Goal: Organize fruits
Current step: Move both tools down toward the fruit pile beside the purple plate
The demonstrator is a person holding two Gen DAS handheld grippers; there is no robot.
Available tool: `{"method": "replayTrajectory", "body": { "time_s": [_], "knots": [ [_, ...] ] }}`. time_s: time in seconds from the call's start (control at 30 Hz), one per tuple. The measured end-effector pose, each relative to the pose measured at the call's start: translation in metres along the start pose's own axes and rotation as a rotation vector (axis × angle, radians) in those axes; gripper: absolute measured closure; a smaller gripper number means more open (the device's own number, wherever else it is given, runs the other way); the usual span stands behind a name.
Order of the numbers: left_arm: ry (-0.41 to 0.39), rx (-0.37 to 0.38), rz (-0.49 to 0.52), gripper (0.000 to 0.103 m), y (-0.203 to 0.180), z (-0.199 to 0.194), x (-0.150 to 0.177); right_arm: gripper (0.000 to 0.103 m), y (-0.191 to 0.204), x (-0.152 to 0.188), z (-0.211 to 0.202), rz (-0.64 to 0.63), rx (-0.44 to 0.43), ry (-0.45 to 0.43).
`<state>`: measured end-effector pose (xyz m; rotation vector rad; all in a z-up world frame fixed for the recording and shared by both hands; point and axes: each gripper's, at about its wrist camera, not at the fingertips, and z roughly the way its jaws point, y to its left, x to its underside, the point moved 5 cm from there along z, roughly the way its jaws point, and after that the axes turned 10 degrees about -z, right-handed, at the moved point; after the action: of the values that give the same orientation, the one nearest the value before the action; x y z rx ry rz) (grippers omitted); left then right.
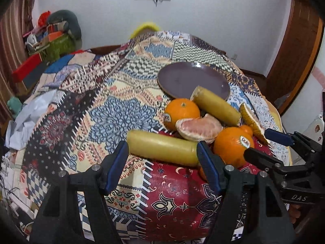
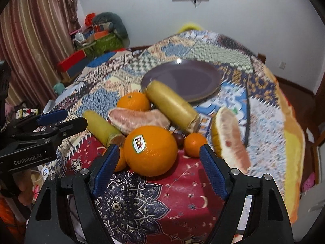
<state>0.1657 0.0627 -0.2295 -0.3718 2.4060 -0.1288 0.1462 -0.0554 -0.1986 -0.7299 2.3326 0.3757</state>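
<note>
A pile of fruit lies on the patterned cloth before a purple plate [image 1: 182, 79] [image 2: 191, 77]. My left gripper [image 1: 162, 152] is open; a yellow-green sugarcane piece [image 1: 162, 147] lies between its fingertips. My right gripper [image 2: 158, 154] is open around a large stickered orange [image 2: 150, 150] [image 1: 231, 145]. A second cane piece [image 1: 215, 105] [image 2: 170, 105] leans on the plate rim. A peeled pomelo chunk [image 1: 199, 128] [image 2: 138, 120], another orange [image 1: 180, 109] [image 2: 133, 101], a small tangerine [image 2: 195, 144], a dark cherry [image 2: 178, 139] and a pomelo wedge with rind [image 2: 229, 140] [image 1: 251, 120] lie around.
The patterned cloth [image 1: 113, 109] covers a raised, rounded surface that drops off at its edges. Crumpled white paper [image 1: 30, 118] lies at the left. Boxes and bags [image 1: 50, 38] are stacked by a striped curtain. A wooden door [image 1: 294, 50] stands at the right.
</note>
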Motion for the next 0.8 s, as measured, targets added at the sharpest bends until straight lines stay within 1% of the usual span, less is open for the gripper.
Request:
{"method": "replayTrajectory", "body": {
  "time_s": [0.27, 0.33, 0.4, 0.47, 0.57, 0.63, 0.7, 0.8],
  "knots": [
    [0.073, 0.011, 0.002, 0.033, -0.002, 0.021, 0.008, 0.024, 0.002, 0.005, 0.021, 0.021, -0.05, 0.05],
    [0.084, 0.015, 0.001, 0.033, -0.004, 0.023, 0.009, 0.029, 0.004, 0.007, 0.025, 0.025, -0.067, 0.064],
    [0.091, 0.018, 0.006, 0.033, -0.006, 0.025, 0.009, 0.036, 0.004, 0.008, 0.027, 0.042, -0.104, 0.061],
    [0.096, 0.018, 0.016, 0.033, -0.009, 0.026, 0.009, 0.038, 0.004, 0.007, 0.026, 0.046, -0.124, 0.059],
    [0.108, 0.024, 0.027, 0.032, -0.014, 0.029, 0.009, 0.039, 0.006, 0.007, 0.025, 0.043, -0.126, 0.059],
    [0.119, 0.022, 0.031, 0.03, -0.017, 0.032, 0.009, 0.039, 0.005, 0.007, 0.024, 0.041, -0.127, 0.059],
    [0.124, 0.009, 0.033, 0.026, -0.019, 0.036, 0.008, 0.039, 0.004, 0.008, 0.021, 0.04, -0.118, 0.058],
    [0.104, -0.022, 0.051, 0.025, -0.02, 0.037, 0.007, 0.039, -0.001, 0.009, 0.017, 0.046, -0.112, 0.055]
  ]
}}
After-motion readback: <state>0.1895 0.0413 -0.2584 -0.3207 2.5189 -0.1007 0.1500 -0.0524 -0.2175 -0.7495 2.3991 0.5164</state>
